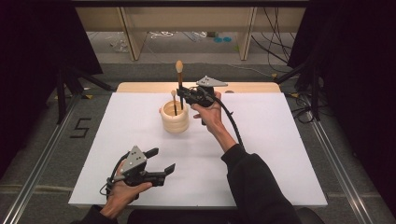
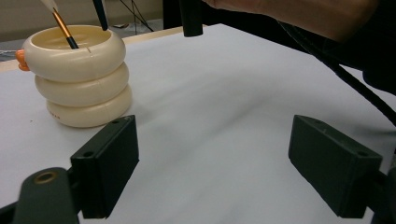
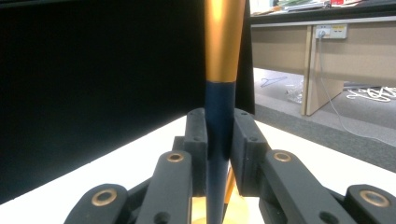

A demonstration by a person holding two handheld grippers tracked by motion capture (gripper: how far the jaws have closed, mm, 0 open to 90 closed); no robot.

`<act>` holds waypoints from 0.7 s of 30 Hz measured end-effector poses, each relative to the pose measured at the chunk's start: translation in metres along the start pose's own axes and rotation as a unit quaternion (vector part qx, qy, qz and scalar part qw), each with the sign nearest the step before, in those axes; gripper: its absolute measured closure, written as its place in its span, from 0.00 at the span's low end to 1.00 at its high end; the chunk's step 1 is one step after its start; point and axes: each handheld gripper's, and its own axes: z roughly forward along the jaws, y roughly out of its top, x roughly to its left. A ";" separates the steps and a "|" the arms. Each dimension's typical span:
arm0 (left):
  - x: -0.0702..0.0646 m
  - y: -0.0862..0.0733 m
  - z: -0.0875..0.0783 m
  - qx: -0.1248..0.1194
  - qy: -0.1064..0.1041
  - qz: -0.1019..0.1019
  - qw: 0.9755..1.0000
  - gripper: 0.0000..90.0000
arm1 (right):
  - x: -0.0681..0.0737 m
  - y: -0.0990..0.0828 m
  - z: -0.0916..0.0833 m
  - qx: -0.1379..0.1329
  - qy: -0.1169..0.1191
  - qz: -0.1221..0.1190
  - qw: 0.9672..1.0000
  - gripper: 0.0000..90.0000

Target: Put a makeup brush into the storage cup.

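Between the two black jaws of the right claw [image 3: 219, 154] stands a brush [image 3: 219, 116], clenched at its dark blue handle just below the gold collar. Seen from the high view, this right claw [image 1: 183, 93] hangs over the far middle of the desk [image 1: 280, 154], with the brush [image 1: 179, 79] upright, its pale tip on top and its lower end reaching down into a cream holder [image 1: 175, 117] shaped like three stacked rings. A second, shorter brush [image 1: 174, 100] leans inside the same holder. The person's right hand [image 1: 208, 112] grips the claw's body just right of the holder, and a black cable trails back along the sleeve.

Nearer the person, at the left front of the desk, the left claw [image 1: 161, 161] is released, its jaws spread wide with nothing between them. From its own camera the left claw [image 2: 212, 163] rests low over the white surface, pointing toward the holder [image 2: 79, 79], which stands well apart from it. The desk's white sheet covers a wooden top whose far edge shows behind.
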 end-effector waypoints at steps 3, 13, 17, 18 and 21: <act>0.000 0.000 0.000 0.001 -0.002 0.005 1.000 0.18 | 0.001 -0.001 0.002 -0.005 0.001 -0.006 1.000 0.87; -0.001 -0.001 0.000 0.002 0.000 -0.004 1.000 0.18 | 0.002 -0.008 0.009 -0.001 0.003 0.004 1.000 0.87; -0.002 -0.001 0.000 0.003 -0.002 -0.001 1.000 0.18 | 0.004 -0.011 0.012 0.002 0.003 0.001 1.000 0.87; -0.002 0.000 0.000 0.003 -0.003 0.001 1.000 0.18 | 0.004 -0.012 0.013 0.000 0.005 0.001 1.000 0.87; -0.002 0.000 0.000 0.004 -0.003 0.005 1.000 0.18 | 0.004 -0.015 0.015 0.006 0.004 0.004 1.000 0.86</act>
